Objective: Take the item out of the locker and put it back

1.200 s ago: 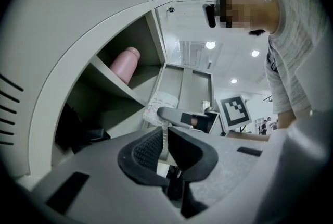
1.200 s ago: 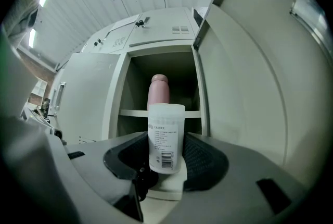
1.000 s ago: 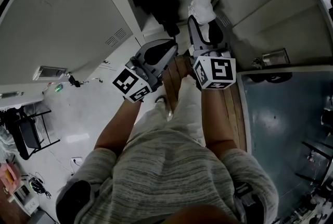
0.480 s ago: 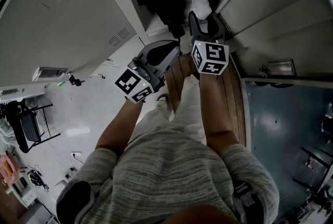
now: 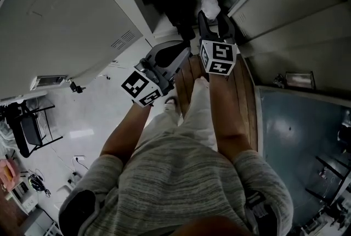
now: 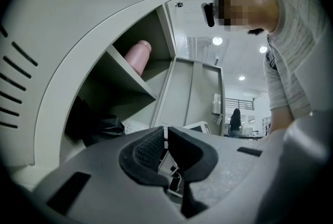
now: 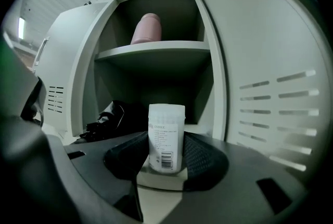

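Observation:
A white plastic bottle (image 7: 166,134) with a printed label stands upright between the pads of my right gripper (image 7: 166,154), which is shut on it. In the head view the bottle (image 5: 210,3) sits at the mouth of the open locker (image 5: 164,23), in front of its lower compartment. My left gripper (image 5: 178,56) hangs lower left of it, outside the locker. In the left gripper view its jaws (image 6: 166,146) are shut with nothing between them.
A pink cylinder (image 7: 146,28) lies on the locker's upper shelf (image 7: 156,50). A black bag (image 7: 112,116) fills the left of the lower compartment. The open door (image 5: 66,10) stands at the left, shut lockers (image 5: 296,21) at the right. A wooden bench (image 5: 241,97) lies below.
My right gripper has carried the white bottle forward and lower, closer to the locker's lower compartment. The left gripper has hardly moved.

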Tool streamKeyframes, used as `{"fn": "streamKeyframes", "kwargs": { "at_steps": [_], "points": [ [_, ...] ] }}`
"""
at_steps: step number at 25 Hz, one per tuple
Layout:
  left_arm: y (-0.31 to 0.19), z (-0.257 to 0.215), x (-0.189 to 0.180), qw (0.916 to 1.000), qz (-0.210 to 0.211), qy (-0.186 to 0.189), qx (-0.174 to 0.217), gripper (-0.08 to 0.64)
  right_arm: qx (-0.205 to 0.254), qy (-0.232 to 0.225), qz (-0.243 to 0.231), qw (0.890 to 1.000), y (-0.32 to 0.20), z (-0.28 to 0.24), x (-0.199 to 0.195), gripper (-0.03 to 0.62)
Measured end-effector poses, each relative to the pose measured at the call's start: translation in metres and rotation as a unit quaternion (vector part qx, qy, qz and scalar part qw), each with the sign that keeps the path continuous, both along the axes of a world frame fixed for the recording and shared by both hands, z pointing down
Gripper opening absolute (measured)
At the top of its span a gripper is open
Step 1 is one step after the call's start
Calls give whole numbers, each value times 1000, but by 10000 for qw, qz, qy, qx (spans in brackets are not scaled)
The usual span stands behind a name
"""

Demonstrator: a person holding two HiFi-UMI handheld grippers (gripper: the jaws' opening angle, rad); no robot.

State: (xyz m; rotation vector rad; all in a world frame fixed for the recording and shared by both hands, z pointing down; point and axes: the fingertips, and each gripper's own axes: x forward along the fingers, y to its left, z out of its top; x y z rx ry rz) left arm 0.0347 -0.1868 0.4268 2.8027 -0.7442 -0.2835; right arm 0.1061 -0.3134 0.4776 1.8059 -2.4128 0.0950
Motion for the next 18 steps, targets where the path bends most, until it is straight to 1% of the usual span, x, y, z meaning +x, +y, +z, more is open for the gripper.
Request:
{"fn": "streamKeyframes", "kwargs": {
  "at_steps": [5,8,11,18],
  "points": [
    [0,0,1,10000,59,67,-11,26,4,147,-1,9999,-1,3,-4,219],
    [0,-2,1,9999,92,59,22,25,-13,105,-49,9999,1,1,-5,239],
    [0,-2,0,9999,108,63,29,26,140,61,-88,9998,5,-11,-5,253],
    [4,-6,-4,9999,122,70,60,25,541,109,-84,9984,22,-52,-4,253]
  ]
}}
